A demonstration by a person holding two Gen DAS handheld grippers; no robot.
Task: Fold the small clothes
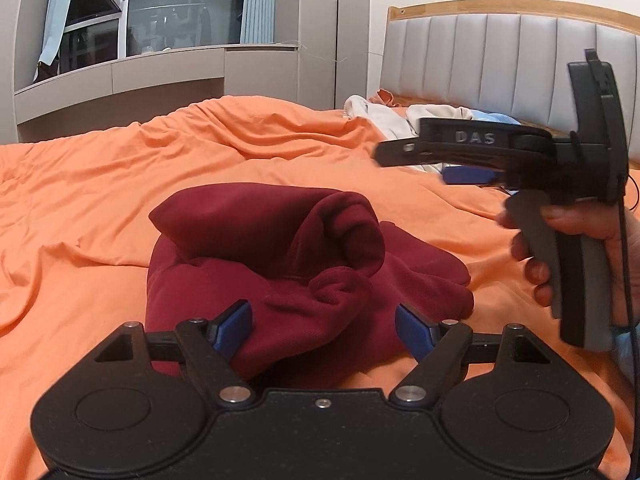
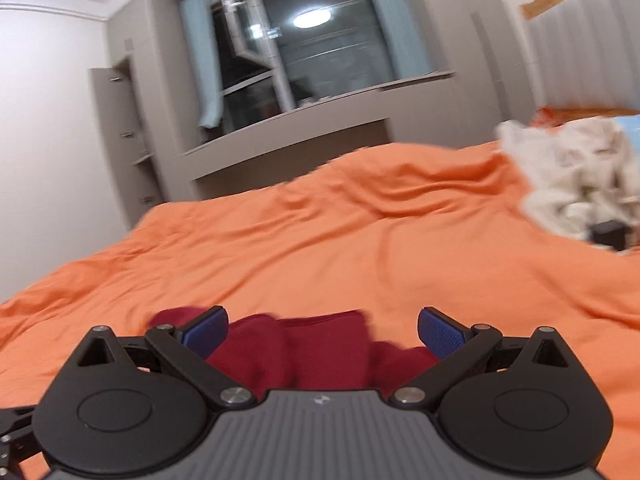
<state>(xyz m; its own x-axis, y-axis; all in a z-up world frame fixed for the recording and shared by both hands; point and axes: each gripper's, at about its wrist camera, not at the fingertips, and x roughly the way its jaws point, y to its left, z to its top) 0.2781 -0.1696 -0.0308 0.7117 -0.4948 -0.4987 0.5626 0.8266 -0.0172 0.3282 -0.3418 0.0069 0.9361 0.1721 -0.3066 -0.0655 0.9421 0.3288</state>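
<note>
In the left wrist view, the left hand-held gripper [image 1: 323, 330] stood with its jaws wide apart at the bottom of the frame, its blue pads [image 1: 236, 326] on either side of a crumpled dark red knitted garment [image 1: 288, 264]. The garment lay bunched in the centre of the frame on the orange quilt of the bed [image 1: 100, 184], one part rolled up into a thick hump over the rest. The near edge of the red cloth reached in between the open jaws, and the pad at lower left sat against or just in front of it; whether it truly touched could not be told. Nothing was clamped.

At the right edge of that frame a hand [image 1: 576, 256] gripped the grey handle of the right hand-held gripper [image 1: 390, 156], which hung above the quilt, pointing toward the left of the frame, clear of the red garment. Seen side-on here, its jaw gap was hard to judge.

The right wrist view, blurred, settled it: the right hand-held gripper's own blue pads [image 2: 440, 334] stood wide apart at the bottom of the frame and held nothing. The red garment showed low between and behind them, on the quilt.

A pile of pale cream and light blue clothes [image 2: 576, 176] lay at the right of that frame, well apart from the red garment, near the grey padded headboard with a wooden rim [image 1: 500, 48].
</note>
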